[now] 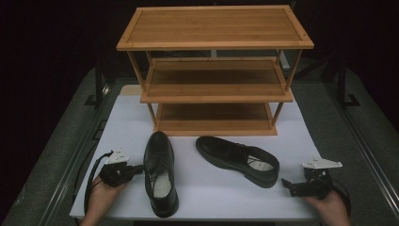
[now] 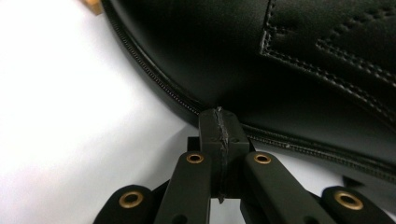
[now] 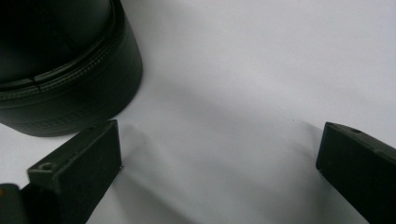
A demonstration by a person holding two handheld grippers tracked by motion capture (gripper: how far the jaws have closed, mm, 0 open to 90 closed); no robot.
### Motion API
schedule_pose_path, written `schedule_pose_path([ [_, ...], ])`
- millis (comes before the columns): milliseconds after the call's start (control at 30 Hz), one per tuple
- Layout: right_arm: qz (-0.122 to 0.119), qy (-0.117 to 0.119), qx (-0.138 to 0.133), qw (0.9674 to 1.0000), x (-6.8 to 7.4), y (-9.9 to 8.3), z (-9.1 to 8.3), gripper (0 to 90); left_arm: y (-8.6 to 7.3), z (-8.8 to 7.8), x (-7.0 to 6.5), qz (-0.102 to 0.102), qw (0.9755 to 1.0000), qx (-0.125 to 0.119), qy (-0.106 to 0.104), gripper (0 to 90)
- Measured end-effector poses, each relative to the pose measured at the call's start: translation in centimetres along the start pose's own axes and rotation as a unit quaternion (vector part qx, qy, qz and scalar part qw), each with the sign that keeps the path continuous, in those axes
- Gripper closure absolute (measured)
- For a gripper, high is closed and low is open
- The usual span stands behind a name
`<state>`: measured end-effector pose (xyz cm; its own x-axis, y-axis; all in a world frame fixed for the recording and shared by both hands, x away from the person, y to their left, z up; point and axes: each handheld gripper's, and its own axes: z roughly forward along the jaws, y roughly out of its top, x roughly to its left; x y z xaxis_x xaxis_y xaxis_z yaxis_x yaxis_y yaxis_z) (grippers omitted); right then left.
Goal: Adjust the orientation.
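Left claw (image 1: 139, 168) closed empty, tips nearly against the side of the left shoe (image 1: 160, 173) at lower centre-left of the tabletop (image 1: 117, 117), right claw (image 1: 287, 184) open beside the other shoe (image 1: 237, 159); approach step, next likely needs opening to grip.

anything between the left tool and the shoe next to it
Nothing visible. The left tool, jaws shut, points straight at the side of the left shoe, its tip at or almost on the welt, with bare white table around.
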<state>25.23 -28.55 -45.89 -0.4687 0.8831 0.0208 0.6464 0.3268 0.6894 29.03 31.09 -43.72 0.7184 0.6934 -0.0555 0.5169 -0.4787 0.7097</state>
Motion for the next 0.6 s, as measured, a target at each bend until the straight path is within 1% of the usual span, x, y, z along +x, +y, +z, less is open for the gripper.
schedule_pose_path([
  [200,0.0,0.0,0.0,1.0,0.0,0.0,0.0,0.0,1.3,1.4,-0.4,0.013,0.9999,0.0,-0.001,90.0],
  [267,0.0,0.0,-0.001,1.0,0.0,0.0,0.0,0.0,1.6,1.6,-0.7,0.022,0.9997,0.002,0.005,90.0],
  [333,0.0,0.0,-0.001,1.0,0.0,0.0,0.0,0.0,1.6,1.6,-0.7,0.023,0.9997,0.001,0.004,90.0],
  [400,0.0,0.0,-0.001,1.0,0.0,0.0,0.0,0.0,1.4,1.4,-0.6,0.016,0.9998,-0.005,-0.01,90.0],
  [433,-0.001,0.0,-0.002,1.0,0.0,0.0,0.0,0.0,1.2,1.2,-0.7,0.013,0.9998,-0.007,-0.014,90.0],
  [600,0.001,0.0,-0.001,1.0,0.0,0.0,0.0,0.0,-0.3,-0.1,-1.8,0.004,0.9993,-0.001,-0.038,90.0],
])
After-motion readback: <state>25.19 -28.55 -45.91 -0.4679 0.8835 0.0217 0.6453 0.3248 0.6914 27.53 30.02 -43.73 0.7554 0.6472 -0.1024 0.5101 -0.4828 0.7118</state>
